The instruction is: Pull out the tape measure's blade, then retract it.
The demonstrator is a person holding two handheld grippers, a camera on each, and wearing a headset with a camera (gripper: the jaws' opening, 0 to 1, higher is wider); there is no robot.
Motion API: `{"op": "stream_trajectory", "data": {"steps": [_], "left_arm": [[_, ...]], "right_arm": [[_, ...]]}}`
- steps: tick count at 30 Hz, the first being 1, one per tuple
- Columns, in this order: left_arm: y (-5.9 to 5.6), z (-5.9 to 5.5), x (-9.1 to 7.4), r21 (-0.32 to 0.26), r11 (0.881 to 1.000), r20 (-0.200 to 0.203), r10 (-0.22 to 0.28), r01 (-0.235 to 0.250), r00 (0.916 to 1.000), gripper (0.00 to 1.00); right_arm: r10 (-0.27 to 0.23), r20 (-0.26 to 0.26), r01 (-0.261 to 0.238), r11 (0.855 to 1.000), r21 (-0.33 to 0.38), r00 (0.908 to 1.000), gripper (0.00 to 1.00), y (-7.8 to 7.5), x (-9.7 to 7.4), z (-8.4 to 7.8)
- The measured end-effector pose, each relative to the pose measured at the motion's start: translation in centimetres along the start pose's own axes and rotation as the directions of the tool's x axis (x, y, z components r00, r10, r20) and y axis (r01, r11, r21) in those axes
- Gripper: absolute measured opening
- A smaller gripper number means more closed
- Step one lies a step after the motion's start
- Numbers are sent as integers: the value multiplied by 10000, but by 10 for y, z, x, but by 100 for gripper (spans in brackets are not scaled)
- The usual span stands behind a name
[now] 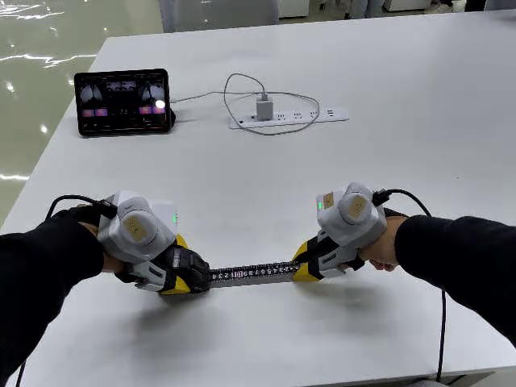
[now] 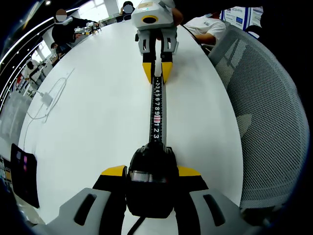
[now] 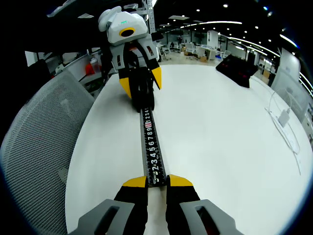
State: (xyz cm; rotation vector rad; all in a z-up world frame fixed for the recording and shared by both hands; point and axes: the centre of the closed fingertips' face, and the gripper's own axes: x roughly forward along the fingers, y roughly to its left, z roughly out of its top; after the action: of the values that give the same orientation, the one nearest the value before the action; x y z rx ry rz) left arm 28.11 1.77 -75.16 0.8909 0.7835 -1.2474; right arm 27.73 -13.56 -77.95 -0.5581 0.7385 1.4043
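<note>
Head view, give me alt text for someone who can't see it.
On a white table, the left tool clamps the tape measure's black case while the right tool pinches the end of its drawn-out blade. Behind them sit a lit tablet and a power strip.

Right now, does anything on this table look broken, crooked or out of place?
Nothing stands out. The blade runs straight from the case in the left gripper to the right gripper pinching its tip.

Blade (image 3: 149, 142) tip behind right fingers (image 3: 134, 198)
</note>
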Motion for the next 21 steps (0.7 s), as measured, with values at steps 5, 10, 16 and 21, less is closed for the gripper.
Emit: {"op": "stream_trajectory", "data": {"steps": [5,10,16,21], "left_arm": [[0,0,0,-8,10000,11,-5,5,10000,32],[1,-1,0,-11,10000,25,-9,9,10000,32],[1,-1,0,-22,10000,30,6,-6,10000,32],[2,-1,0,-9,10000,25,0,0,10000,32]], "right_arm": [[-5,-16,5,10000,20,10000,9,0,-1,-1],[-6,-10,6,10000,82,10000,9,-1,-3,-2],[-19,-79,20,10000,71,10000,9,-2,-7,-6],[-59,-109,61,9999,134,9999,9,-2,-10,-9]]}}
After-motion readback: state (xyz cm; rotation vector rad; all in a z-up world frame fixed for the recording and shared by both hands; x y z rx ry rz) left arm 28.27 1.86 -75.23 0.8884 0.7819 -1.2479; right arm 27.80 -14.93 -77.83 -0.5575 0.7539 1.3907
